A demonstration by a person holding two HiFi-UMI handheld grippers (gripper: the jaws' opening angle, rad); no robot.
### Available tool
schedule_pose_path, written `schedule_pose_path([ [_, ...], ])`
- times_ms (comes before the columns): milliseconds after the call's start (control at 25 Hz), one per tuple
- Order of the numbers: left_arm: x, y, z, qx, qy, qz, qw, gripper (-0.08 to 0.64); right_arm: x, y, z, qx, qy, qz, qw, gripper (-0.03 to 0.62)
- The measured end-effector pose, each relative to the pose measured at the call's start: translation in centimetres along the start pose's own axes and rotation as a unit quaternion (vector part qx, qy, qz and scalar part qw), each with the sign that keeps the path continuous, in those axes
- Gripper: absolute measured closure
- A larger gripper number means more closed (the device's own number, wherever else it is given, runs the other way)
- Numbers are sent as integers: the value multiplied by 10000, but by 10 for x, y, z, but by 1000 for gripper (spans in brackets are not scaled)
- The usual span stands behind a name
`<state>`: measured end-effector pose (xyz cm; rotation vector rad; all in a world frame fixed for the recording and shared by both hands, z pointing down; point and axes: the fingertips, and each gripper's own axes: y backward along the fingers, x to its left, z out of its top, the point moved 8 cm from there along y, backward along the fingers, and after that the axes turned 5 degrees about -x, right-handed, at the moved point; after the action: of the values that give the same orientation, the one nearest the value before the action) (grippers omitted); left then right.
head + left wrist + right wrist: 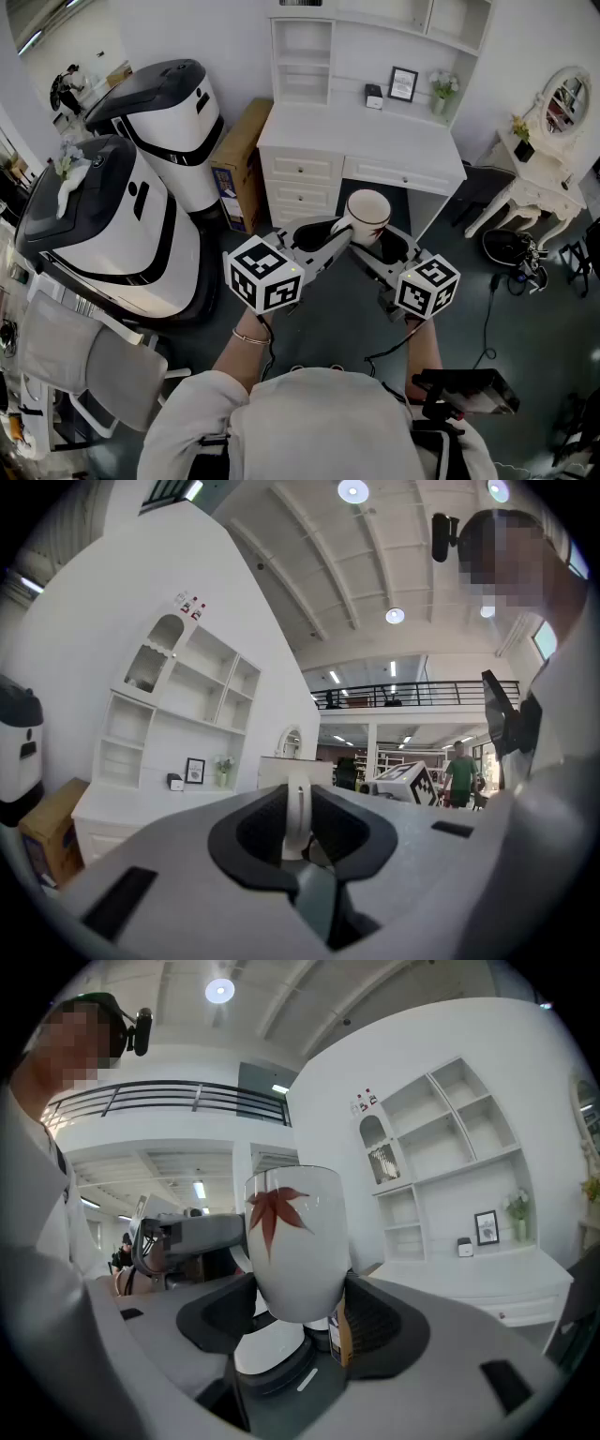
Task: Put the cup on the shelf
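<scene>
A white cup with a red maple leaf on its side hangs in the air in front of the white desk. In the left gripper view a thin white strip, the cup's handle, stands upright, and my left gripper is shut on it. My right gripper has its jaws wide on both sides of the cup's body, and a gap shows by the right pad low down. The white shelf unit rises behind the desk, beyond both grippers.
On the desk top stand a picture frame, a small box and a flower vase. A cardboard box and two big white machines are at the left. A vanity with mirror is at the right.
</scene>
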<state>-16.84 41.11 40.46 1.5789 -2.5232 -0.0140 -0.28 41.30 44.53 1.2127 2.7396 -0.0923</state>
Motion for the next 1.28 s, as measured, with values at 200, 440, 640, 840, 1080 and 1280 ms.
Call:
schedule_pose_path([
  [200, -2, 2, -1, -13, 25, 11, 10000, 492, 3, 2, 0, 33, 4, -12, 10000, 291],
  [440, -2, 9, 1, 14, -7, -42, 10000, 492, 11, -1, -1, 3, 46, -27, 10000, 291],
  [640, 4, 23, 0, 46, -5, -111, 9999, 492, 23, -10, -7, -55, 19, -101, 9999, 291],
  [840, 9, 28, -5, 6, 66, -148, 9999, 492, 26, -14, -12, 22, 30, -163, 9999, 291],
  [1080, 24, 22, -10, -59, 192, -173, 9996, 492, 16, -22, -14, 47, 73, -263, 9996, 291],
  [1280, 41, 3, -16, 0, 228, -135, 9996, 492, -9, -30, -16, 115, 47, -265, 9996, 291],
])
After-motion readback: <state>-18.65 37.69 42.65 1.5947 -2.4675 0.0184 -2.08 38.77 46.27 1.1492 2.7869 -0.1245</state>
